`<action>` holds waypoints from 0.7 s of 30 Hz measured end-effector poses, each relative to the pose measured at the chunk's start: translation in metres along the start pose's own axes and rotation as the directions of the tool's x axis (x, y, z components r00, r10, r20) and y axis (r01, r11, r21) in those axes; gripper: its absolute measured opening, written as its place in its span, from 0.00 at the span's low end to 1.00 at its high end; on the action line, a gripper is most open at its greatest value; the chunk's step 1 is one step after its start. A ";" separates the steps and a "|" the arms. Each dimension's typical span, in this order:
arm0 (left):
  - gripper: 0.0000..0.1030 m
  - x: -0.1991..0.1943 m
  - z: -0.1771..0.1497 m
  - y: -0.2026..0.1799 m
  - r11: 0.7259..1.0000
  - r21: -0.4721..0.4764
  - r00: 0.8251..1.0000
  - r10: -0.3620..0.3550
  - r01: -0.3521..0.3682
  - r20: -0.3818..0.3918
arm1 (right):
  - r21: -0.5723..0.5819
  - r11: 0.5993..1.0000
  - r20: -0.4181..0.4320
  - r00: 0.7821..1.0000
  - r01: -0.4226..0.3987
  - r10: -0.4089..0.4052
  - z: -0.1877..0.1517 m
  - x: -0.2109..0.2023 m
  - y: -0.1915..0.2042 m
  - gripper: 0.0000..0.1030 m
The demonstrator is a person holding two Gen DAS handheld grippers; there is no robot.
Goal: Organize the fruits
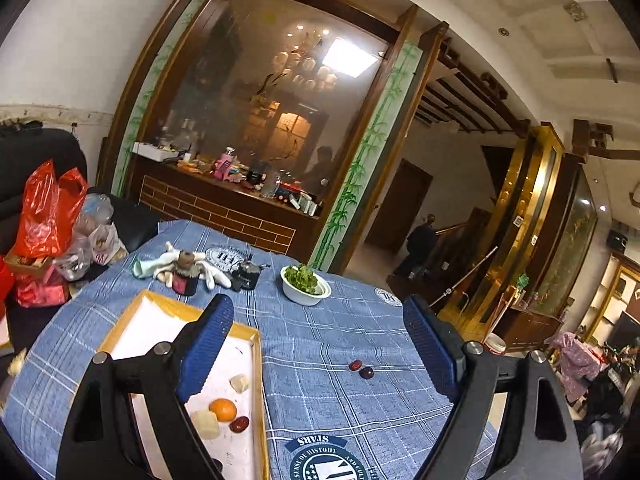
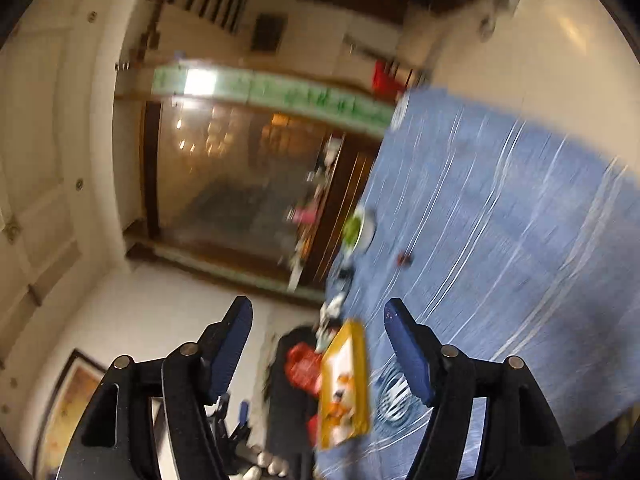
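Observation:
In the left wrist view a yellow-rimmed white tray (image 1: 258,360) lies on the blue checked tablecloth (image 1: 320,340). It holds an orange (image 1: 223,409), a red date (image 1: 239,424) and two pale fruit pieces (image 1: 239,383). Two more red dates (image 1: 361,369) lie on the cloth to the tray's right. My left gripper (image 1: 320,344) is open and empty above the cloth, its left finger over the tray. The right wrist view is rolled sideways and blurred; my right gripper (image 2: 318,344) is open and empty, with the tray (image 2: 344,384) between its fingers farther off and the dates (image 2: 404,259) beyond.
A white bowl of greens (image 1: 305,285) stands behind the dates. White gloves, a small dark jar and a black object (image 1: 188,268) sit at the table's back. Red plastic bags (image 1: 48,216) pile on a chair at left. The table edge drops off at right.

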State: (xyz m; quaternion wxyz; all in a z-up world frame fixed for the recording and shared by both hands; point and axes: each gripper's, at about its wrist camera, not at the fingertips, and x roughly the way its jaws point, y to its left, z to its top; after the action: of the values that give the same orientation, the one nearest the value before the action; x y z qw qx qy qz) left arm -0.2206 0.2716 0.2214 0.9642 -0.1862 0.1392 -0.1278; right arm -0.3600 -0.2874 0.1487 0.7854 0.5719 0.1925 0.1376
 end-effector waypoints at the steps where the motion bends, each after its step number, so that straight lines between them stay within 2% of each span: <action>1: 0.84 -0.001 0.005 0.001 1.000 0.009 1.000 -0.003 0.004 -0.008 | -0.018 1.000 0.030 0.999 0.022 -0.022 0.008 -0.014 0.009 0.72; 4: 0.84 -0.009 0.019 0.002 0.999 0.034 1.000 0.006 -0.006 -0.014 | -0.101 0.992 0.140 0.988 0.080 -0.066 0.029 -0.053 0.050 0.72; 7: 0.84 -0.025 0.051 0.006 0.996 0.075 0.999 0.045 -0.047 0.022 | -0.168 0.982 0.210 0.976 0.089 -0.053 0.051 -0.079 0.098 0.72; 10: 0.84 -0.050 0.093 0.007 0.985 0.120 0.990 0.111 -0.121 0.088 | -0.276 0.954 0.273 0.961 0.118 -0.040 0.069 -0.101 0.158 0.72; 12: 0.84 -0.063 0.121 0.003 0.966 0.170 0.977 0.176 -0.195 0.119 | -0.351 0.925 0.296 0.954 0.147 -0.040 0.079 -0.108 0.200 0.74; 14: 0.88 -0.075 0.145 -0.007 0.927 0.233 0.951 0.261 -0.295 0.167 | -0.414 0.891 0.309 0.950 0.187 -0.056 0.089 -0.111 0.235 0.77; 15: 0.91 -0.079 0.157 -0.014 0.871 0.282 0.911 0.349 -0.402 0.220 | -0.443 0.870 0.320 0.945 0.215 -0.070 0.091 -0.109 0.255 0.79; 16: 0.96 -0.079 0.162 -0.020 0.826 0.317 0.881 0.400 -0.466 0.253 | -0.476 0.845 0.330 0.940 0.244 -0.086 0.094 -0.105 0.273 0.81; 18: 0.99 -0.078 0.164 -0.030 0.747 0.373 0.833 0.456 -0.550 0.313 | -0.525 0.799 0.336 0.934 0.292 -0.121 0.099 -0.093 0.297 0.86; 19: 1.00 -0.077 0.160 -0.034 0.723 0.388 0.819 0.469 -0.571 0.331 | -0.545 0.779 0.328 0.934 0.310 -0.142 0.102 -0.081 0.304 0.86; 20: 1.00 -0.075 0.156 -0.036 0.725 0.389 0.821 0.468 -0.568 0.326 | -0.555 0.769 0.315 0.936 0.316 -0.157 0.105 -0.069 0.305 0.86; 21: 1.00 -0.070 0.149 -0.036 0.746 0.386 0.839 0.456 -0.543 0.298 | -0.572 0.759 0.279 0.944 0.310 -0.175 0.104 -0.048 0.301 0.86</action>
State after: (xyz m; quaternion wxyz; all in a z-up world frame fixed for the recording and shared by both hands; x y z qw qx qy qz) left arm -0.2458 0.3083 0.3841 0.9873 0.0783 0.0604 0.1247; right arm -0.3537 -0.3037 0.4708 0.9541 0.2698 0.1273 0.0280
